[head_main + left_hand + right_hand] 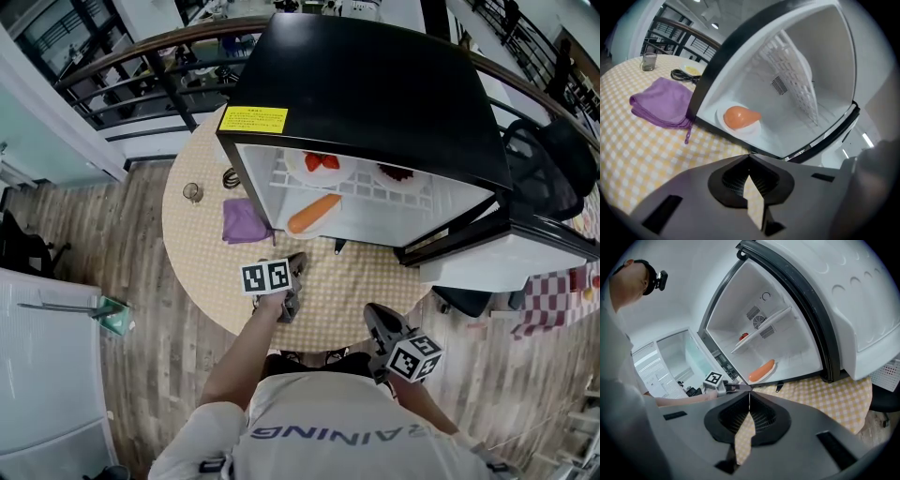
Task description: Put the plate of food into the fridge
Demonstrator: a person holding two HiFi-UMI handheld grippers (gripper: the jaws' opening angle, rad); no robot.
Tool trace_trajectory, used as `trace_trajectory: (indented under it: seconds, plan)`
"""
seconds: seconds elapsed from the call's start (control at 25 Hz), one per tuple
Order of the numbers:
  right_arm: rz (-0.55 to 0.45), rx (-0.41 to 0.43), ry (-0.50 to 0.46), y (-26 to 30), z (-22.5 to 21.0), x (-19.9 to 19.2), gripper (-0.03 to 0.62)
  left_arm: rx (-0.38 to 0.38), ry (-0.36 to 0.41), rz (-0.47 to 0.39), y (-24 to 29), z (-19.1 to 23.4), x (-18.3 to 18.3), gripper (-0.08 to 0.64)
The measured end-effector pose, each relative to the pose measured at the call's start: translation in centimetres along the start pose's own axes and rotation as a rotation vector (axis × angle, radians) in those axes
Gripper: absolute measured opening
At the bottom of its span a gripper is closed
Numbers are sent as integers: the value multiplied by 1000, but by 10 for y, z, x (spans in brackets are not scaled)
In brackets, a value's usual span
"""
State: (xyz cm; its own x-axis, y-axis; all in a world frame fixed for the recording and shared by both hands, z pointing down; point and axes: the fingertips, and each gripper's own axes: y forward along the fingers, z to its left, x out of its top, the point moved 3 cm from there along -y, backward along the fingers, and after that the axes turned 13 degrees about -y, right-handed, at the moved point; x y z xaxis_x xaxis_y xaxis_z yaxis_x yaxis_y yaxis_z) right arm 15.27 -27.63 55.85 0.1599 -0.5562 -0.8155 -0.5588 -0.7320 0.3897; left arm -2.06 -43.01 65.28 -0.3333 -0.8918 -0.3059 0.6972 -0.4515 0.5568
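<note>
A white plate with an orange sausage [314, 214] lies on the floor of the open black mini fridge [375, 84]. The left gripper view shows the same plate [739, 130] just inside the fridge's front edge. My left gripper [295, 265] hovers over the table a little in front of the fridge opening, its jaws shut with nothing between them [749, 157]. My right gripper [375, 316] is lower right, near the table's front edge, shut and empty [749, 392]. From there the sausage [761, 371] is in view beyond the left gripper [729, 387].
The fridge stands on a round checked table [202, 253]. Its door [506, 253] hangs open to the right. Two plates of red food [322, 161] sit on the wire shelf. A purple cloth [246, 220], a glass [193, 192] and a black cable [684, 75] lie left of the fridge.
</note>
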Motion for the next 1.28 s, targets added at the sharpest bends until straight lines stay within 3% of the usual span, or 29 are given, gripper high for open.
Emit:
trace_trajectory:
  seconds: [0.24, 0.48, 0.84, 0.96, 1.28]
  plan:
    - [-34, 3, -27, 4, 0, 13, 23, -79, 194, -114, -58, -44, -6, 9]
    - [-78, 34, -65, 10, 10, 31, 23, -134, 332, -255, -114, -93, 1, 9]
    - [-154, 65, -161, 14, 21, 67, 23, -72, 536, -446, -185, -126, 1, 9]
    - [-174, 70, -188, 14, 24, 78, 23, -56, 551, -485, -192, -127, -3, 9]
    - [-212, 64, -222, 11, 27, 90, 23, -76, 524, -489, -195, -126, -7, 9]
